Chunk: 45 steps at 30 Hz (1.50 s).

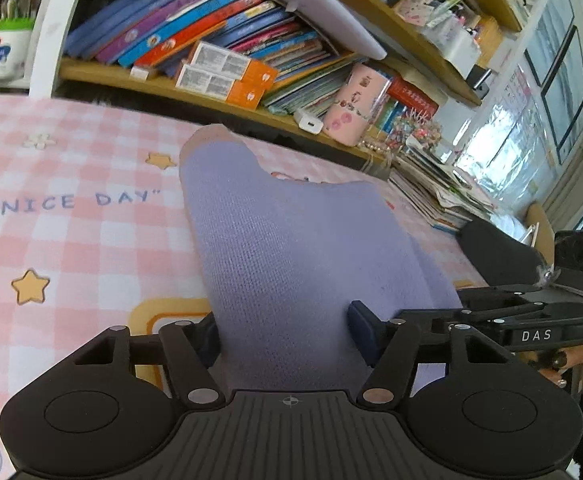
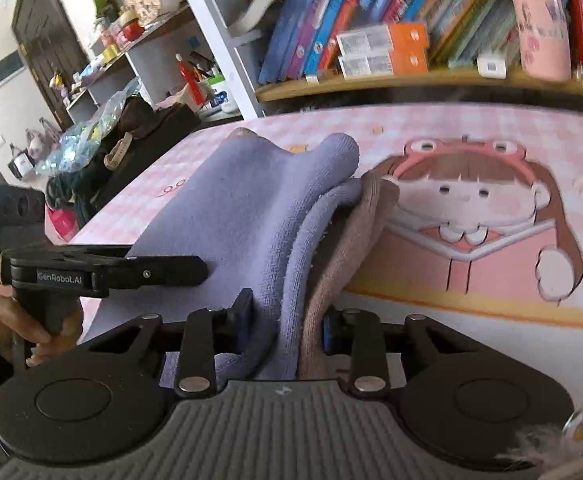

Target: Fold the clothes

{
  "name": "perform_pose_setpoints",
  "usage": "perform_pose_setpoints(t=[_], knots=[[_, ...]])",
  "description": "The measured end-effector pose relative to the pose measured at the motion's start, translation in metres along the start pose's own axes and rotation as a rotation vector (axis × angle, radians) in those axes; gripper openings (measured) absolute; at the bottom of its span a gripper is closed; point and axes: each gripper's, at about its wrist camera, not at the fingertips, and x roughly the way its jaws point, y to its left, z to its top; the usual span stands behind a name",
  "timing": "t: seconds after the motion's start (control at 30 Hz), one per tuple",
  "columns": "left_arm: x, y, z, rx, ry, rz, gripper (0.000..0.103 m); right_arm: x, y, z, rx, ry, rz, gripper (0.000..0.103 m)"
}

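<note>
Lavender knit garment (image 1: pixel 291 248) lifted above the pink checked surface (image 1: pixel 71 240), tan lining (image 2: pixel 343 248) showing along one folded edge; pinched at its near edge between the fingers of the left gripper (image 1: pixel 287 332), narrowed onto the cloth; gripped likewise, purple and tan layers bunched, by the right gripper (image 2: pixel 287 328); both grippers just beside each other; bare checked cloth to the left and cartoon girl print (image 2: pixel 471 208) to the right; bookshelf (image 1: pixel 219 92) close behind the far edge.
</note>
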Motion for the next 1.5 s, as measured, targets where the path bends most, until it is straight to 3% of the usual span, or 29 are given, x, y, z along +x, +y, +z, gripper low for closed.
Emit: perform_pose_setpoints(t=[0.1,0.3,0.4,0.6,0.87,1.2,1.5], knots=[[0.002,0.014,0.004,-0.072,0.017,-0.048,0.071,0.005,-0.010,0.003,0.080,0.023,0.024,0.040],[0.004,0.015,0.002,-0.071,0.017,-0.061,0.072,0.012,-0.023,0.002,0.187,0.046,0.069,0.051],[0.004,0.017,0.002,-0.086,0.016,-0.068,0.071,0.014,-0.023,0.002,0.197,0.046,0.081,0.048],[0.003,0.010,0.002,-0.065,-0.003,-0.034,0.065,0.009,-0.012,0.001,0.125,0.008,0.068,0.032],[-0.006,0.006,0.010,-0.027,-0.040,-0.007,0.061,0.007,-0.001,0.010,0.051,-0.053,0.061,0.029],[0.013,0.028,0.090,0.048,-0.115,0.027,0.061,0.040,-0.003,0.087,-0.046,-0.163,0.027,0.029],[0.069,0.071,0.150,0.032,-0.134,0.064,0.061,0.102,-0.035,0.152,-0.050,-0.198,-0.025,0.029]])
